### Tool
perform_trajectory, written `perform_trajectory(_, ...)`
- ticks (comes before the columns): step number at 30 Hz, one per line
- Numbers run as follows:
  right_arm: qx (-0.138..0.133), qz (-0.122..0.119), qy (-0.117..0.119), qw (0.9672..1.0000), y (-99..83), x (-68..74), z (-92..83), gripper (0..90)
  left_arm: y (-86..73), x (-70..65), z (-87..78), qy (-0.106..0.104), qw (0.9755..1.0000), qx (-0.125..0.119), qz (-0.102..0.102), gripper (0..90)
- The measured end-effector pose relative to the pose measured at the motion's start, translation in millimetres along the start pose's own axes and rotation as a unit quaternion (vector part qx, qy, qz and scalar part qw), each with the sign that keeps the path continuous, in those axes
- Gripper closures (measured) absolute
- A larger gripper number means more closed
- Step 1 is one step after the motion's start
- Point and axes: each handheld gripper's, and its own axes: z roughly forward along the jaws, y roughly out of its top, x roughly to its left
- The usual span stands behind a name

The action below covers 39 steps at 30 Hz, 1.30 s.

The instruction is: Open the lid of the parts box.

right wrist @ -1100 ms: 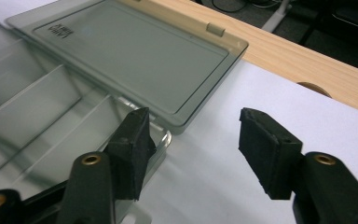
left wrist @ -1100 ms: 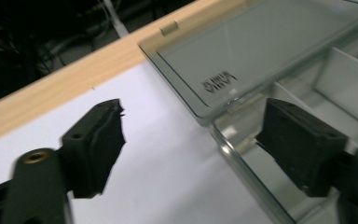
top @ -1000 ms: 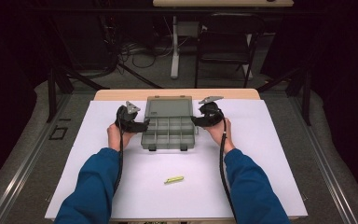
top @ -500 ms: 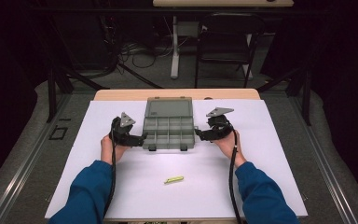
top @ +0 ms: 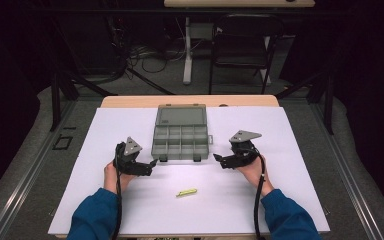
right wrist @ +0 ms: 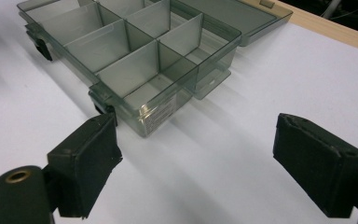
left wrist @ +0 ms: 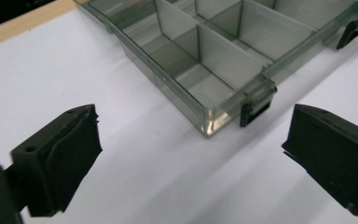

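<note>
An open grey see-through compartment box (top: 180,139) lies at the far middle of the white table, its lid flat behind it. In the high view my left gripper (top: 151,165) sits by the box's near left corner and my right gripper (top: 219,160) by its near right corner. The left gripper (left wrist: 191,140) is open, and the box (left wrist: 214,60) with its black latch (left wrist: 256,109) lies just ahead of it. The right gripper (right wrist: 198,135) is also open, facing a corner of the box (right wrist: 130,51). Both pairs of jaws have just been opening with nothing between them. A small yellow-green stick (top: 186,192) lies nearer me.
A white sheet (top: 290,200) covers the table, with a strip of bare wood (top: 130,101) along the far edge. Beyond the table stand a dark chair (top: 242,45) and a white desk leg (top: 187,50) among cables on the floor.
Both hands have drawn back from the box's sides toward me, down to its near corners. Both pairs of jaws stand wider apart than before.
</note>
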Motion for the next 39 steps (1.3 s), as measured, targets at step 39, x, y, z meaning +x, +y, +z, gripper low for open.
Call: perform_trajectory(39, -0.004, -0.036, 0.036, 0.9987, -37.3, 31.6, -38.6, 0.0, -21.2, -38.5, -27.5, -0.015, 0.9995, 0.004, 0.027, 0.0)
